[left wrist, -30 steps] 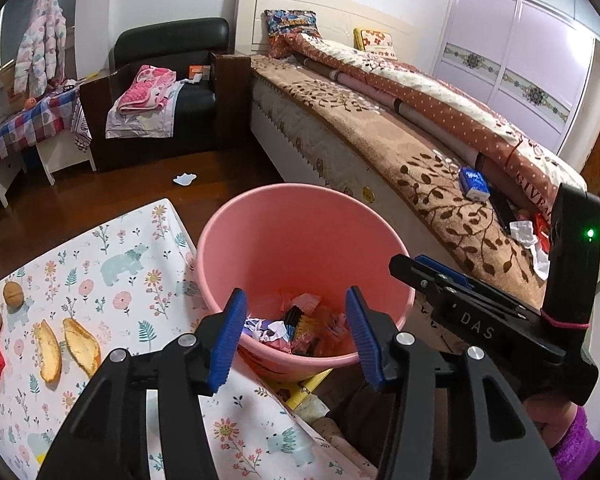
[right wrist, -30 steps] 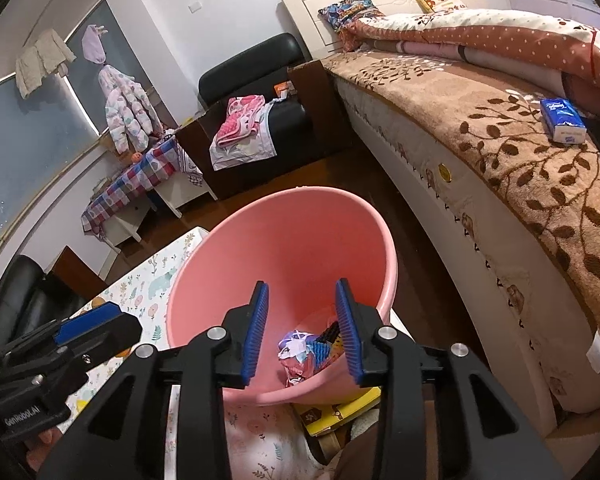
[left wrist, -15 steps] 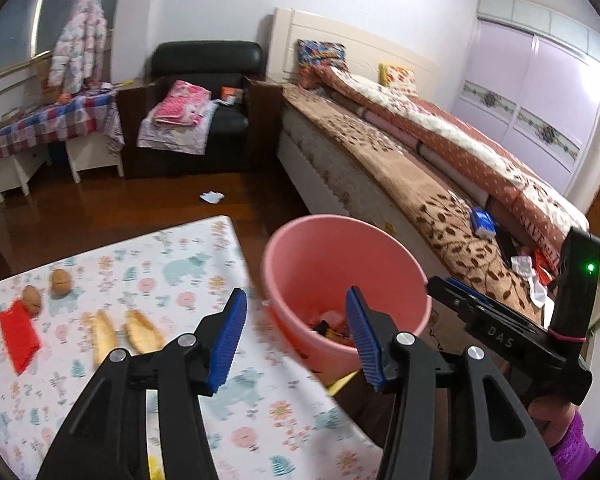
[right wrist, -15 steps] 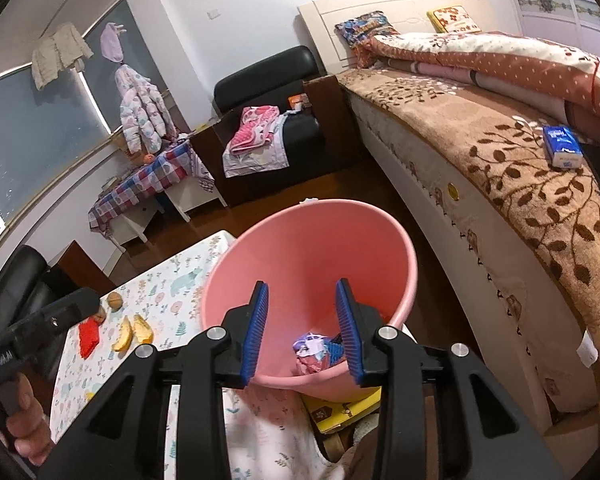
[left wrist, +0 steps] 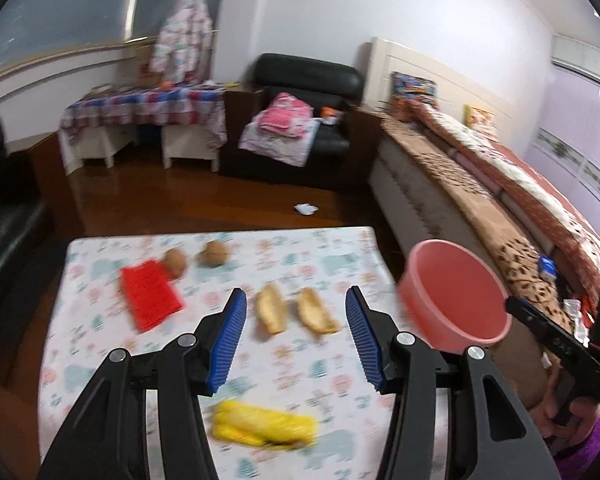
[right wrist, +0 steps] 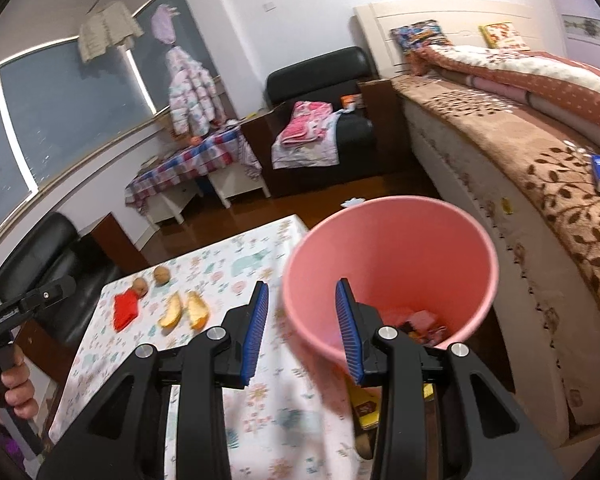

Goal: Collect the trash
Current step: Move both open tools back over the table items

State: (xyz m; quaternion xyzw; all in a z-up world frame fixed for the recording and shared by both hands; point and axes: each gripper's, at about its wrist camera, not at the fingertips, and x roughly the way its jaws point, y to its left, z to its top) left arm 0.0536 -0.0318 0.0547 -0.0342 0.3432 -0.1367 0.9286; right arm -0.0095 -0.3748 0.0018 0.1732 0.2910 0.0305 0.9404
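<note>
Swinging away from the pink bucket point(left wrist: 456, 292), the left gripper point(left wrist: 296, 334) now hangs over the patterned table point(left wrist: 332, 384), where a second ago it looked straight down into the bucket's mouth. Its blue jaws stand wide apart with nothing between them. Beyond its tips lie two pale peel pieces point(left wrist: 296, 308) side by side, well within the gap as the camera sees them. Further back sits a flat red wrapper point(left wrist: 150, 294), with two brown nuts point(left wrist: 194, 260) just past its far corner. Nearer the camera, a crumpled yellow wrapper point(left wrist: 264, 428) lies on the cloth, blurred.

Over on the right, the bucket stands off the table's right edge, next to the bed point(left wrist: 480, 196). The right gripper point(right wrist: 302, 328) has drifted too, and now straddles the bucket's near-left rim as seen from its camera, jaws parted and gripping nothing. Inside the bucket, at the bottom, a small heap of mixed scraps point(right wrist: 418, 322) shows pink, dark and orange bits; what each one is cannot be told. A yellow packet point(right wrist: 366, 410) peeks out under the bucket's base. On the wooden floor beyond the table lies a white scrap point(left wrist: 306, 209).
</note>
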